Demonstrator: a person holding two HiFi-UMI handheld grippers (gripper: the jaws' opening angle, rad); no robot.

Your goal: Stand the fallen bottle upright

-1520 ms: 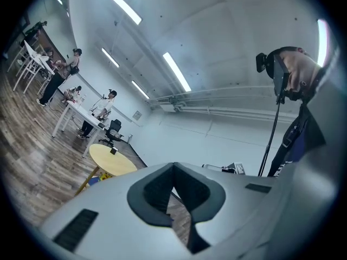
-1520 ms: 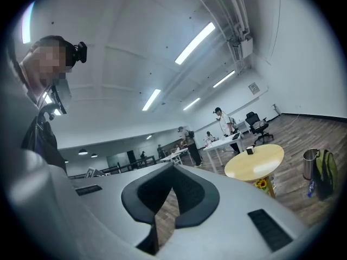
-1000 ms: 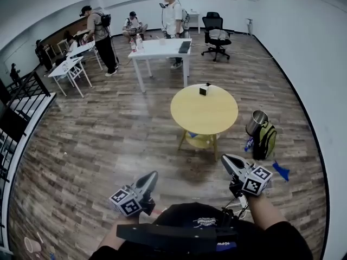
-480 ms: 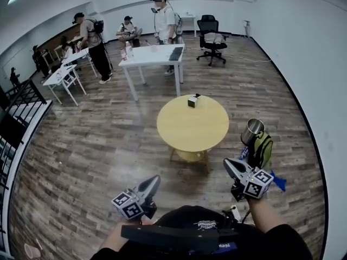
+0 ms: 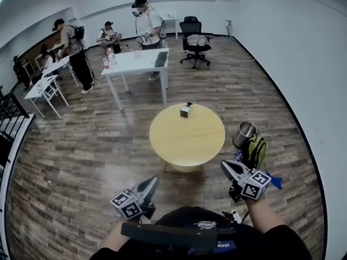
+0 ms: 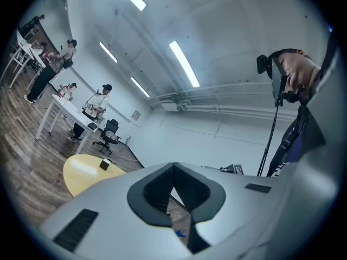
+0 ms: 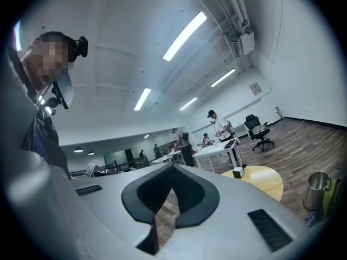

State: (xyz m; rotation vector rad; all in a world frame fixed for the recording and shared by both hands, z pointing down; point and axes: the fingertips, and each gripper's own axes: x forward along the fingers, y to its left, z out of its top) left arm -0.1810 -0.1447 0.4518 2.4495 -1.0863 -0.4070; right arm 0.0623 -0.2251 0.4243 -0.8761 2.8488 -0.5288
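You can't make out the fallen bottle in any view. The nearest guess is a small blue-and-white thing (image 5: 239,156) pressed against the green fabric backpack (image 5: 256,151) on the floor to your right, but it is too small to name. A shiny steel cup (image 5: 244,135) sits at the top of that backpack.

Your right gripper (image 5: 225,164) hangs just beside the backpack and points level. Its grey jaws are clenched tip to tip, with nothing between them. Your left gripper (image 5: 152,181) is low on the other side of your body, over bare wood-plank floor (image 5: 97,145). It is clenched the same way and is also empty.

Both grippers point toward the round pale-yellow table (image 5: 187,140) standing ahead of you, clear of both. A small dark box with a light face (image 5: 185,110) sits near that table's far edge.

Beyond it stands a white rectangular table (image 5: 135,63) with a dark flat slab (image 5: 161,58) lying at one end. A standing person in a white shirt (image 5: 143,23) is at its far side. A seated person (image 5: 108,34) and a person wearing a dark backpack (image 5: 73,47) are further left. A black office chair (image 5: 192,34) stands near the back wall. A blue scrap (image 5: 275,182) lies on the floor to the right of your right gripper.
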